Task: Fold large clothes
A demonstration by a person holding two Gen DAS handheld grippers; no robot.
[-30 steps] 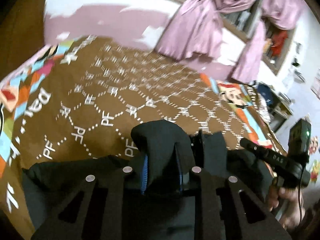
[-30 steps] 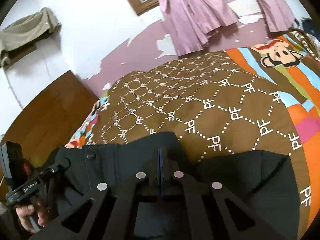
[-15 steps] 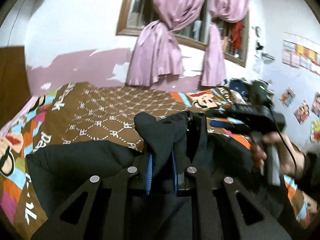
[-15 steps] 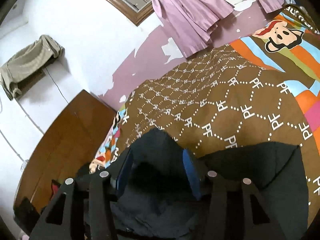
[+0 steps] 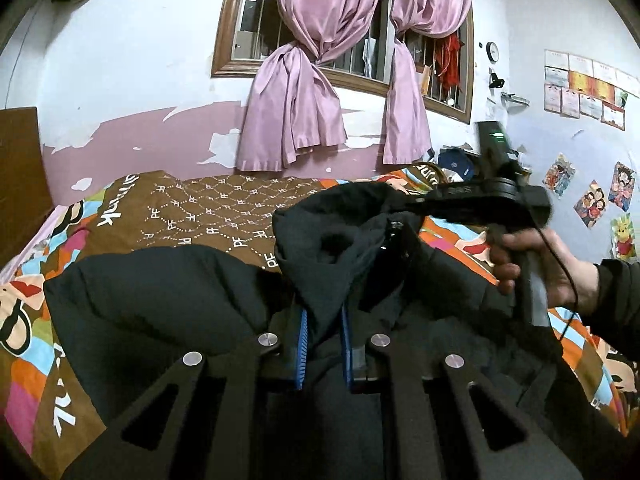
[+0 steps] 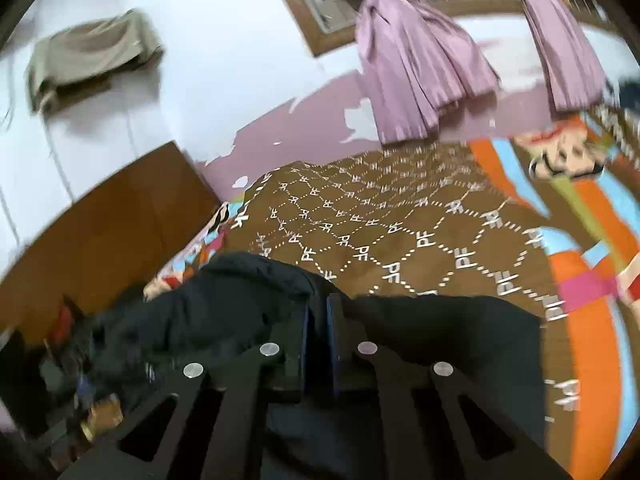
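Puffy matte black jacket [image 5: 168, 292] lies on brown PF-print bedspread [image 5: 224, 208], left gripper [image 5: 324, 336] and right gripper [image 6: 316, 320] each clamped on a bunched fold, pink satin curtains [image 5: 304, 92] behind.

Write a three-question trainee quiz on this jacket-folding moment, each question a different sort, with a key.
1. True or false: the left tongs are clamped on a fold of the black jacket.
2. What lies under the jacket? A) bare wooden floor B) patterned bedspread C) glass table
3. Fill in: the curtains at the window are ____ in colour.

Key: 1 true; 2 B; 3 pink. The right tongs also pinch the jacket fabric.
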